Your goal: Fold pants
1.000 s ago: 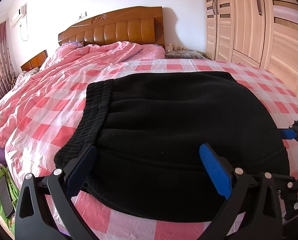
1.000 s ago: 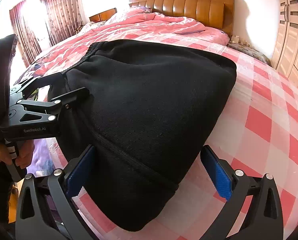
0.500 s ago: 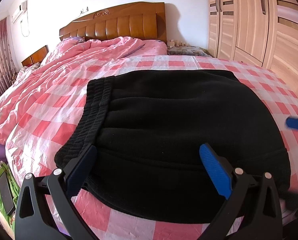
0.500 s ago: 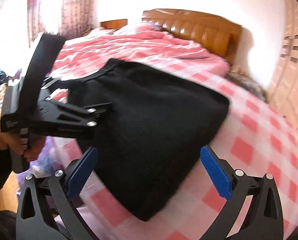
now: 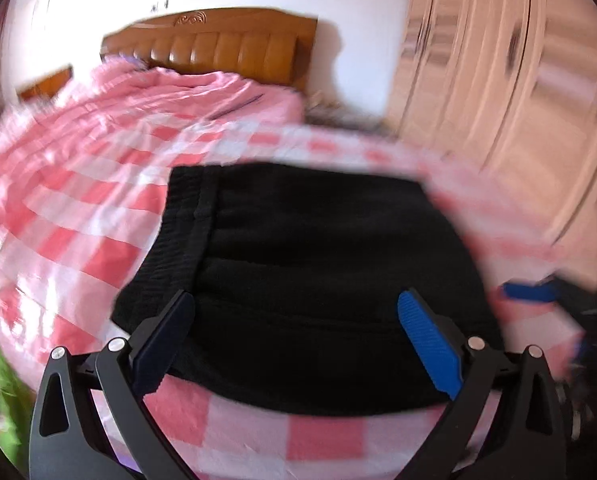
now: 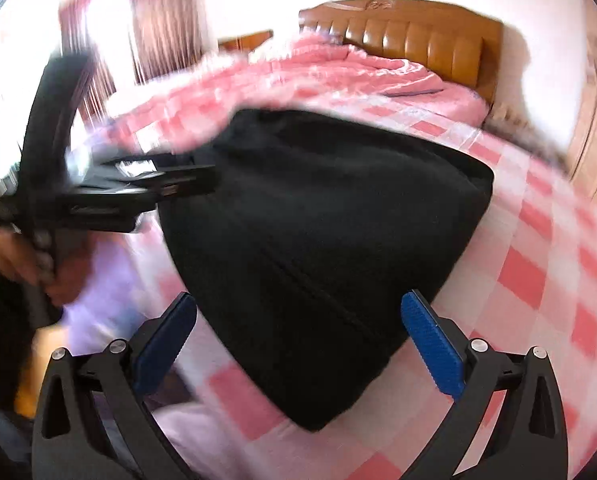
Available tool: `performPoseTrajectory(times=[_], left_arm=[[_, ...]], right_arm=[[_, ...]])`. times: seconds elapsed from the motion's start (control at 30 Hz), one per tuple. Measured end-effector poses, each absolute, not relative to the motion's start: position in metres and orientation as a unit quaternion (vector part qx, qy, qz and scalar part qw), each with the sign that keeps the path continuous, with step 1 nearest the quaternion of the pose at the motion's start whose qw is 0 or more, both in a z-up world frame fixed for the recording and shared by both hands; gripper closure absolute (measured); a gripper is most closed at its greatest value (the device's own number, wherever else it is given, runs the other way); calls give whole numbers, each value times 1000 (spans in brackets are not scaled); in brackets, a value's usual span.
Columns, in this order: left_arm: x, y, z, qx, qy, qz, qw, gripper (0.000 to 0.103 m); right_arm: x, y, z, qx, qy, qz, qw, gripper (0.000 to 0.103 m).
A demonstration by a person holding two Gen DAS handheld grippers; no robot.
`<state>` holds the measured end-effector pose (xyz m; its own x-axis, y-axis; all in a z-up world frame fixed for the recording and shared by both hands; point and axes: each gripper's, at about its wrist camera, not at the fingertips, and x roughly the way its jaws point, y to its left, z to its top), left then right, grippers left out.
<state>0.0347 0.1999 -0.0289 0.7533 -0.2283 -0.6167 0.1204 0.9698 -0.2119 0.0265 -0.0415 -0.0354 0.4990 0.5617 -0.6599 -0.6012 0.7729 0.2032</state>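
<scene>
Only the right wrist view shows the hand [image 6: 38, 268] gripping the left gripper [image 5: 294, 344]; both grippers spread wide over folded black pants [image 5: 318, 264].

No text, label, brand, number or sign can be read in either view. Both pictures are smeared by motion blur. In the right wrist view a pale mark sits on the black body of the left hand-held gripper [image 6: 186, 188], but it is far too blurred to make out as letters.
</scene>
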Motion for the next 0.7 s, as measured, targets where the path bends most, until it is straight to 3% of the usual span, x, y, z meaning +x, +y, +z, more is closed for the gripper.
performPoseTrajectory(times=[0.1,0.2,0.43,0.7], left_arm=[[35,258,-18,-183,335,-108,918,2],[66,298,-33,-238,391,-114,882,2],[130,284,-77,-217,494,-145,830,2],[146,280,-99,-219,507,-173,816,2]], right_arm=[[49,-86,-38,85,397,319,856,4],[68,-107,-58,160,432,298,836,4],[86,-79,-83,173,478,319,800,4],[111,-59,-94,198,491,327,783,7]])
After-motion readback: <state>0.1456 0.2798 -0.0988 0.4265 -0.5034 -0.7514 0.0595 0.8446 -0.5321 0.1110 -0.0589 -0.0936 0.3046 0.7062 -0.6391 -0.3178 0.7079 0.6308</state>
